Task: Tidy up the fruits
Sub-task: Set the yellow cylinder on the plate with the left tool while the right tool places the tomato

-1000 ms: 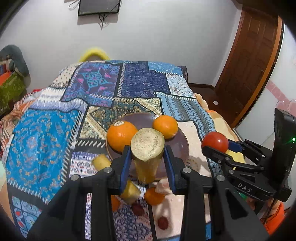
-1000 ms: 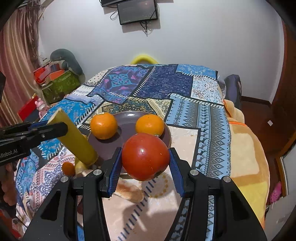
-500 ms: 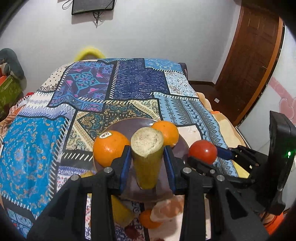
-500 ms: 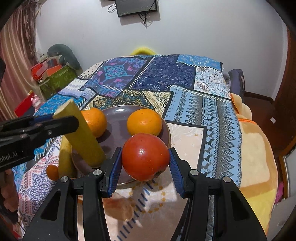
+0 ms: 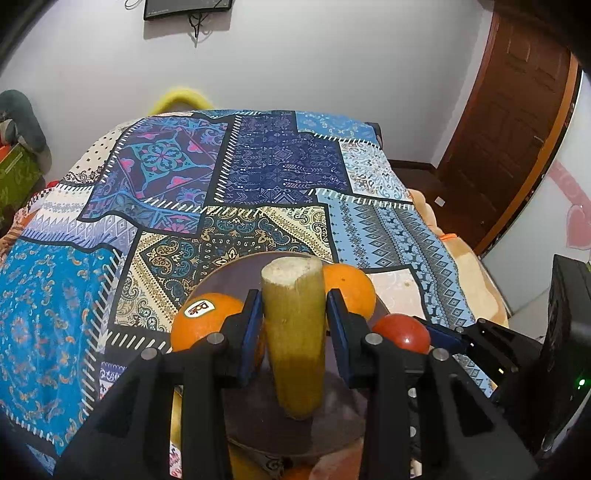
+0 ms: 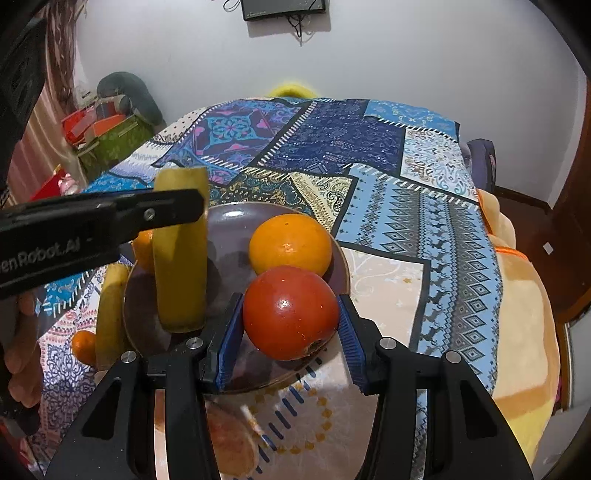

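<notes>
Both tools have dropped toward the brown plate (image 6: 341,266) on the quilted bed (image 5: 280,166) within the last second. The left tool (image 5: 294,325) is clamped on an upright yellow-green stalk piece (image 5: 295,332), its base now just above the plate's centre. The right tool (image 6: 291,328) grips a red tomato (image 6: 291,312) at the plate's 5 o'clock, beside an orange (image 6: 290,243). Release looks imminent.

A home bedroom: patchwork bedspread (image 5: 258,177) over a bed, wooden door (image 5: 509,122), wall-mounted screen (image 6: 284,9).
</notes>
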Demonstrator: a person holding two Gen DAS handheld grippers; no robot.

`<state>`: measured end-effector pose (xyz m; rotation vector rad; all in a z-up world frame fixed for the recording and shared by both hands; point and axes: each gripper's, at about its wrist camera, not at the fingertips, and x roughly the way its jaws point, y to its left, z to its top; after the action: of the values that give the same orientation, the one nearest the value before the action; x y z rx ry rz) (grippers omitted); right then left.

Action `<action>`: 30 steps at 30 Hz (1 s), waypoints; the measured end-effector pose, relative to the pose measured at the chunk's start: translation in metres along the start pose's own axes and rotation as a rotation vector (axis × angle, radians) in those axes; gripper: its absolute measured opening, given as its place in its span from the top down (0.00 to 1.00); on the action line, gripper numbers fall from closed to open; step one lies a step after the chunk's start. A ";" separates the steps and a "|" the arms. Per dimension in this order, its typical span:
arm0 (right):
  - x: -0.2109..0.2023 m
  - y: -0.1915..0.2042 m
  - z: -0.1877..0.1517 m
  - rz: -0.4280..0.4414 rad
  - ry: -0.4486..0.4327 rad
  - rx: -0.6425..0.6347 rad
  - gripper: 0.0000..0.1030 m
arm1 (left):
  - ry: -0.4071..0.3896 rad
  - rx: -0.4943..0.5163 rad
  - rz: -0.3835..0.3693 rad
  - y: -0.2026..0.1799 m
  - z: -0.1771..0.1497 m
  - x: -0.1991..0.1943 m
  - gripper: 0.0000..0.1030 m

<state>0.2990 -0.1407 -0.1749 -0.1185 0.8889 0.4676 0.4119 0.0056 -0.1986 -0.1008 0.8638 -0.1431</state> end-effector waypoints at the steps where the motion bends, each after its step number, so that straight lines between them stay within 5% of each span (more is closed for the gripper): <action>1: 0.002 0.000 0.000 -0.002 0.004 -0.002 0.56 | 0.001 0.007 0.004 0.000 0.000 0.001 0.66; 12: 0.014 0.000 0.000 -0.015 0.049 0.002 0.55 | 0.000 0.012 0.008 0.004 -0.006 -0.007 0.66; 16: 0.000 0.002 0.003 -0.024 -0.002 0.002 0.39 | -0.015 0.012 0.015 0.006 -0.007 -0.022 0.66; 30: -0.060 0.024 -0.001 -0.041 -0.070 -0.065 0.38 | -0.049 0.000 0.063 0.026 -0.030 -0.095 0.57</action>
<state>0.2556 -0.1404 -0.1265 -0.1782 0.8013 0.4595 0.3305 0.0459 -0.1506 -0.0771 0.8176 -0.0813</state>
